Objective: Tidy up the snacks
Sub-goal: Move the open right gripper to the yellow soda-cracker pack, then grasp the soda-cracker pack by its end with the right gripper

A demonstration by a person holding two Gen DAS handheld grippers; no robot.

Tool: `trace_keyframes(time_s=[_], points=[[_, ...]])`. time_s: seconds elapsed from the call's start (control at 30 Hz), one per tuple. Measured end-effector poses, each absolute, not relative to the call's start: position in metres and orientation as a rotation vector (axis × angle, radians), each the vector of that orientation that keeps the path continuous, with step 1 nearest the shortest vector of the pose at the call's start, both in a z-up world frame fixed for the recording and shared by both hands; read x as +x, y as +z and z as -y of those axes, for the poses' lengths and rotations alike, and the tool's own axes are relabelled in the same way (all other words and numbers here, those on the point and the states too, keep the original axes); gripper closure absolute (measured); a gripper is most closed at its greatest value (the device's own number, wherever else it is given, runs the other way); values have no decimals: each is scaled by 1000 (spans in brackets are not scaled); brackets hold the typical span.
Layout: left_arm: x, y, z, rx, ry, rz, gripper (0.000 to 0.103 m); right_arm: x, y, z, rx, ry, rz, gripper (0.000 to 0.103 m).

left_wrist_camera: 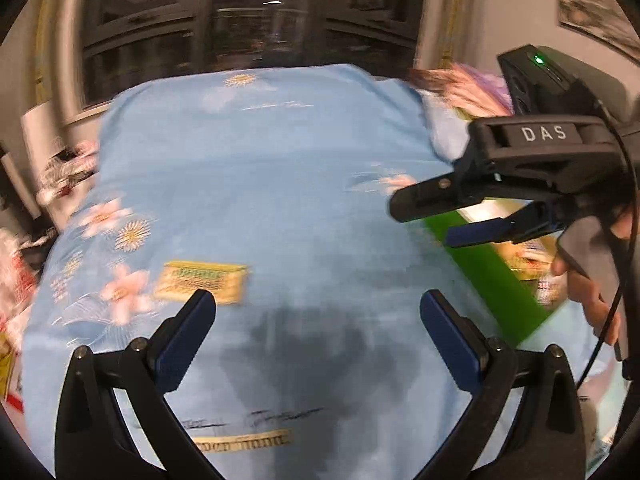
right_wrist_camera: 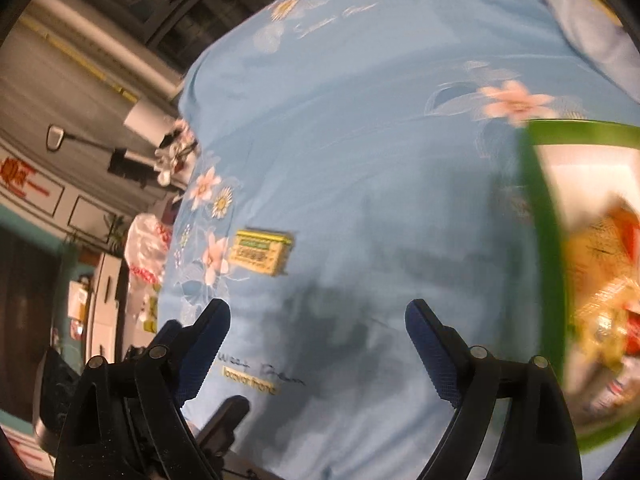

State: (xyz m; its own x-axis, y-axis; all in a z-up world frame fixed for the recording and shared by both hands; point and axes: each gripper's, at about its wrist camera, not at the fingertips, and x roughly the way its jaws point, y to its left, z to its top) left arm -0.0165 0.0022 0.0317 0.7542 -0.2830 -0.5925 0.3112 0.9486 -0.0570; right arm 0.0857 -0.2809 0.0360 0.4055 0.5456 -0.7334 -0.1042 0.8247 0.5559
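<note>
Now we see our left gripper (left_wrist_camera: 318,312) released, jaws wide apart with nothing between them, above a bed (left_wrist_camera: 260,168) spread with a light blue flowered sheet. Our right gripper (right_wrist_camera: 318,320) is likewise released and empty over the same sheet. Just ahead and to the left of both lies a small yellow snack packet (left_wrist_camera: 202,281), flat on the sheet. To the right sits a green-rimmed box (right_wrist_camera: 544,216) with blurred snacks (right_wrist_camera: 608,300) inside.
</note>
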Motion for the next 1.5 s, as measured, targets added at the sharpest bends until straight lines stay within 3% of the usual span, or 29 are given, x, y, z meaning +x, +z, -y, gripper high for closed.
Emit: trace_keyframes(time_s=[0.27,0.47,0.67,0.7,0.73,0.77,0.8,0.83,1.13,1.37,1.5], points=[[-12,2,-86,-66,-101,-674,0,142,-4,190,387,568,-1138,13],[-9,-7,-122,-91,-22,-678,0,185,-63,151,540,579,-1269,13],[-8,-10,-134,-155,-5,-691,0,180,-66,138,539,611,-1208,13],[-8,-11,-135,-169,-10,-698,0,180,-66,140,556,609,-1196,23],[-4,-12,-137,-170,-14,-704,0,181,-67,140,554,600,-1198,44],[-4,-13,-136,-165,-13,-706,0,184,-69,140,550,589,-1203,56],[-4,-13,-134,-155,-10,-707,0,185,-74,141,569,584,-1214,74],[-4,-13,-134,-148,-7,-707,0,187,-80,143,604,607,-1228,78],[-2,-16,-146,-203,-10,-720,0,196,-92,142,748,635,-1227,78],[-1,-18,-144,-188,-10,-730,0,192,-81,131,647,643,-1161,79],[-1,-20,-146,-188,-3,-742,0,189,-89,143,730,676,-1203,82]])
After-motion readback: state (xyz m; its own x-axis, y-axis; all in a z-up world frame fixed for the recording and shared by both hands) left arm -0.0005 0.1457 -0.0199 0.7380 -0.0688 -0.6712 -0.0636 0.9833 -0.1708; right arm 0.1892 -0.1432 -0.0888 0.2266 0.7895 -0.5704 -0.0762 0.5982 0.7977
